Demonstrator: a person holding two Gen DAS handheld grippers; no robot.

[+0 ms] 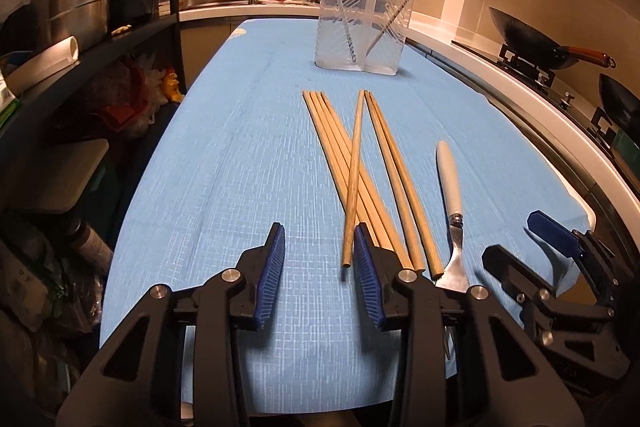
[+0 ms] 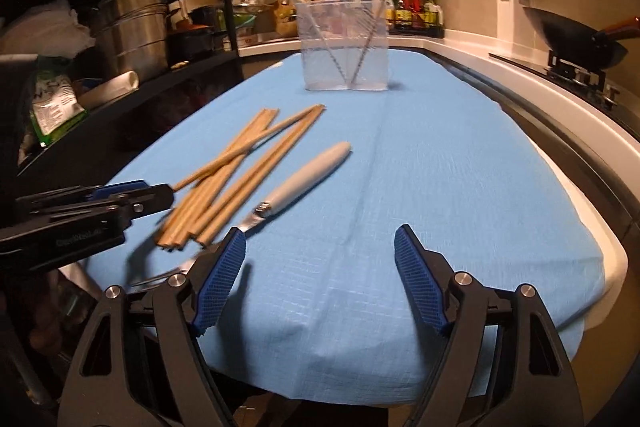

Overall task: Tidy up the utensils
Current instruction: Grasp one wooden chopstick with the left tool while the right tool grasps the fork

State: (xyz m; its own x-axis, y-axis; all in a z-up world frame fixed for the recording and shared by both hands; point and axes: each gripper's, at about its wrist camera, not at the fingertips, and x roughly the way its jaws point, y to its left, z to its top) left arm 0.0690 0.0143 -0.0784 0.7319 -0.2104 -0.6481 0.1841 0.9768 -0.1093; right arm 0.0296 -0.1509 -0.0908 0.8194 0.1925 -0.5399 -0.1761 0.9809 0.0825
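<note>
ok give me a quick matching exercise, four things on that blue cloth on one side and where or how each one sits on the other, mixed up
Things:
1. clear plastic holder
2. crossing chopstick
3. fork
4. right gripper

Places or states:
A. lies slanted on top of the other chopsticks
B. open over bare blue cloth, nothing between its pads
C. stands upright at the far end of the cloth
D. lies flat beside the chopsticks, white handle pointing away

Pairs: 1-C, 2-A, 3-D, 4-B
</note>
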